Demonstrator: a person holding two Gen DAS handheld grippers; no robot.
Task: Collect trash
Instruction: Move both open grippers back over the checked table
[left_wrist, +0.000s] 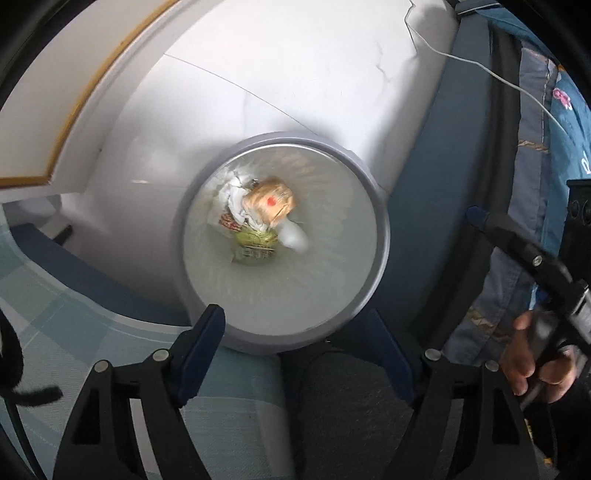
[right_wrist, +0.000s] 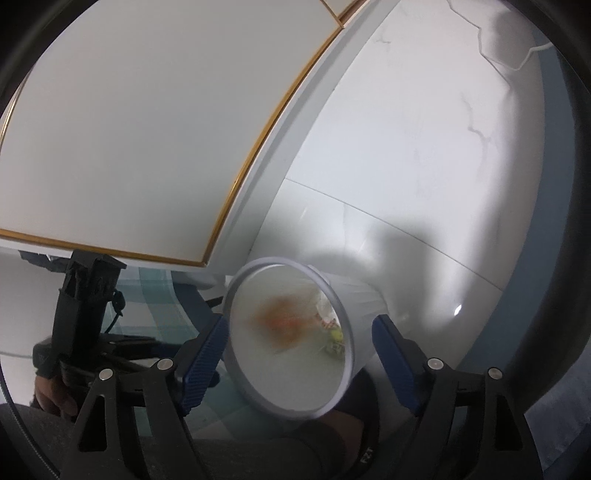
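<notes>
Left claw (left_wrist: 295, 354) spread above trash bin (left_wrist: 380, 229), brown wrapper (left_wrist: 271, 201) inside

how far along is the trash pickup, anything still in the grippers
Done: several pieces lie at the bottom of the trash bin, among them a tan wrapper with a red spot, white crumpled paper and a green packet. In hand: nothing; the left gripper and right gripper both hang open above the bin. Left: no loose trash shows on the floor in either view.

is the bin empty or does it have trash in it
Not empty. The bin holds a tan wrapper, white crumpled paper and a green packet at the bottom.
</notes>
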